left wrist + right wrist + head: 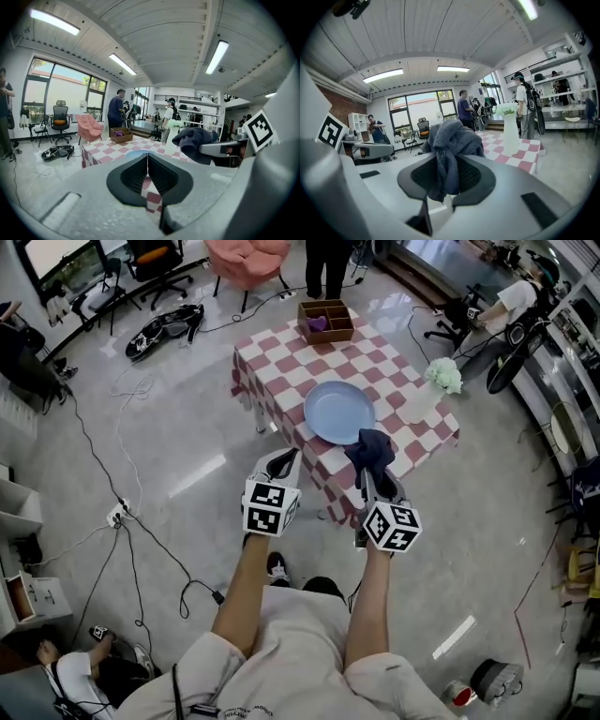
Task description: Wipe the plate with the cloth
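Head view: blue plate (pixel 338 412) sitting on checkered table (pixel 281 357); right gripper (pixel 376 480) holding bunched dark cloth (pixel 371 451) by plate's near right rim; left gripper (pixel 280 465) hovering at table's near edge.
Left gripper view: jaws pressing together, gripping nothing.
Right gripper view: jaws clamping cloth.

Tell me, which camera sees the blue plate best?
The head view. It looks down on almost the whole plate, blue, on the checked table. The left gripper view catches only a thin blue sliver of it above the shut jaws. The right gripper view shows none of it, just the cloth in its jaws.
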